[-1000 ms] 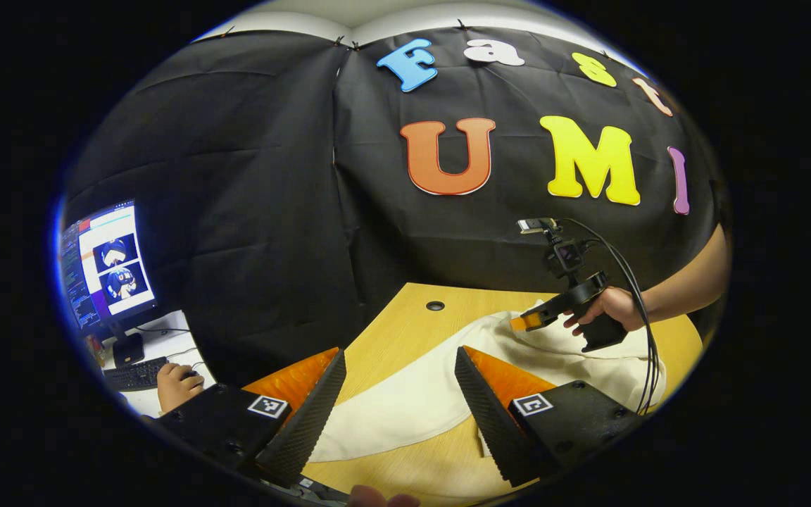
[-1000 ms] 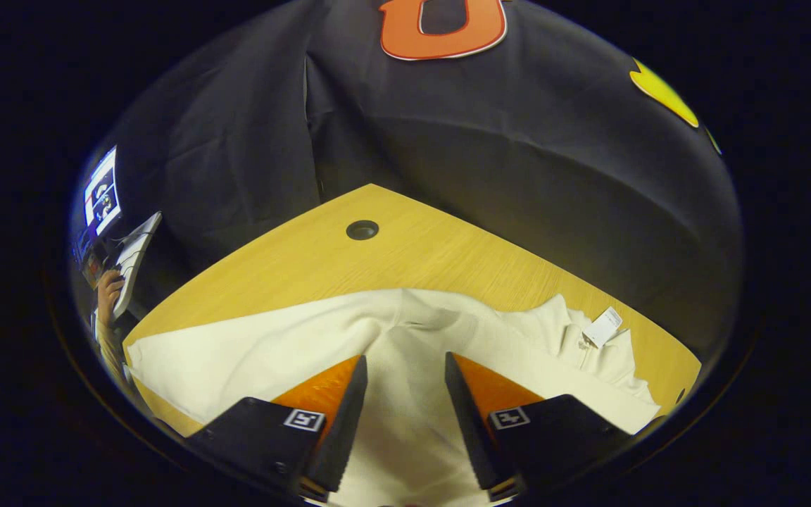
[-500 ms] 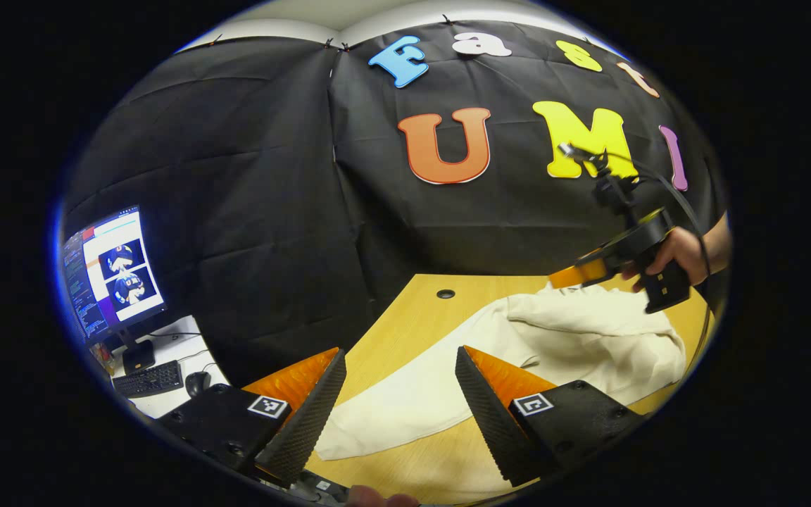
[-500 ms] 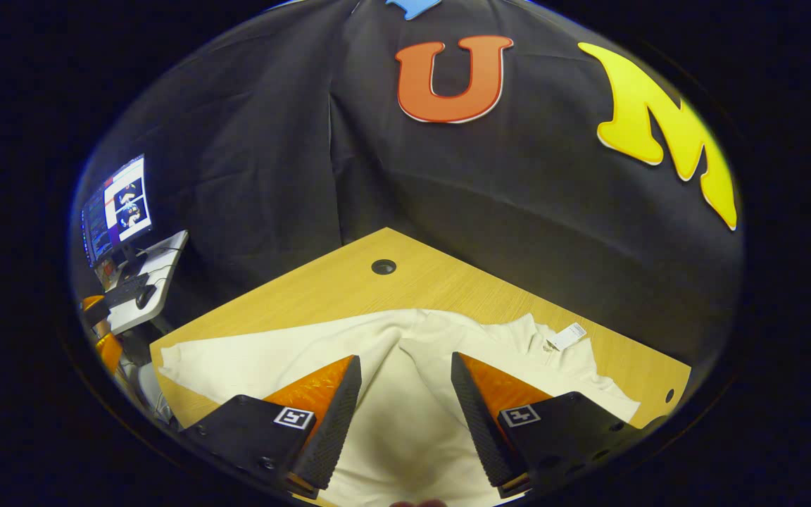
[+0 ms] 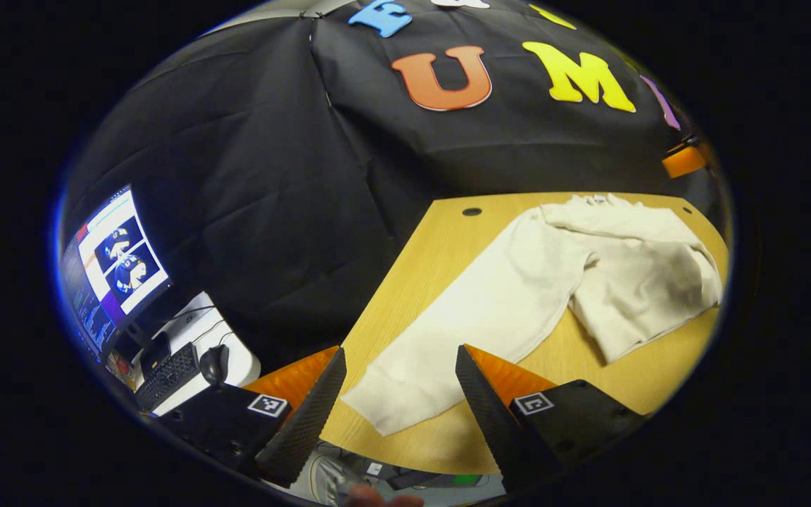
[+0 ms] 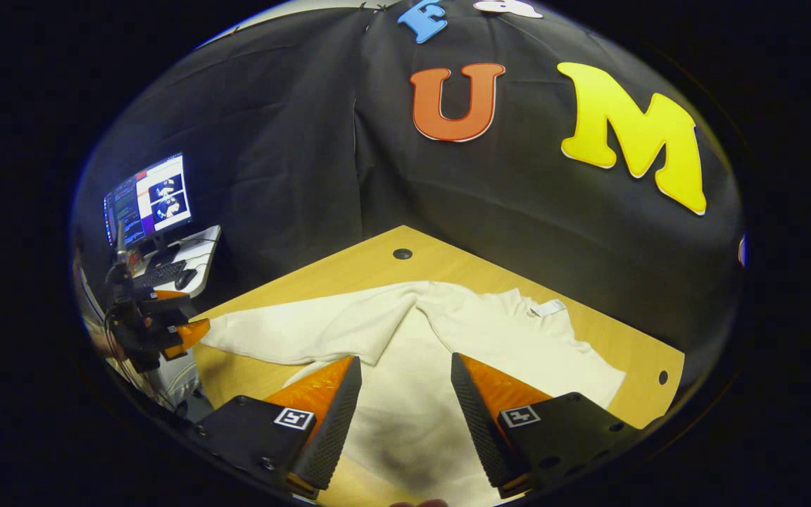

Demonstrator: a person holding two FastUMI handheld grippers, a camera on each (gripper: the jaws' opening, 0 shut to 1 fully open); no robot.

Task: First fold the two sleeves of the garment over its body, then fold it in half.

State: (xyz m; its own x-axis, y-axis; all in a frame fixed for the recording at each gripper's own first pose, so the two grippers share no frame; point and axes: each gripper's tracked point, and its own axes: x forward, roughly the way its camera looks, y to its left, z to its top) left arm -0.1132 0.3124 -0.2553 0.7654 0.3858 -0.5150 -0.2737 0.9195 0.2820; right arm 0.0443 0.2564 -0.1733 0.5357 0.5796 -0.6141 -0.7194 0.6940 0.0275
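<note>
A cream long-sleeved garment [image 5: 631,267] lies on the wooden table [image 5: 434,267]. One sleeve [image 5: 490,310] stretches out flat toward my left gripper [image 5: 400,350], which hovers open above the cuff [image 5: 391,408] at the table's near edge. In the right gripper view the garment's body [image 6: 412,401] lies under my right gripper [image 6: 406,357], which is open and holds nothing. The stretched sleeve [image 6: 293,331] runs left there, and the other sleeve [image 6: 504,331] lies folded across the body. A white label [image 6: 550,308] shows at the collar. The left gripper [image 6: 166,331] also appears far left.
A monitor [image 5: 113,260], keyboard [image 5: 173,366] and mouse stand on a white desk to the left of the table. A cable hole [image 5: 472,211] sits near the table's far edge. The black cloth wall closes the back. The right gripper's tip [image 5: 683,160] shows at far right.
My right gripper has lifted off the garment and pulled back to the right. My left gripper has risen and drawn back, so the whole stretched sleeve and its cuff come into view.
</note>
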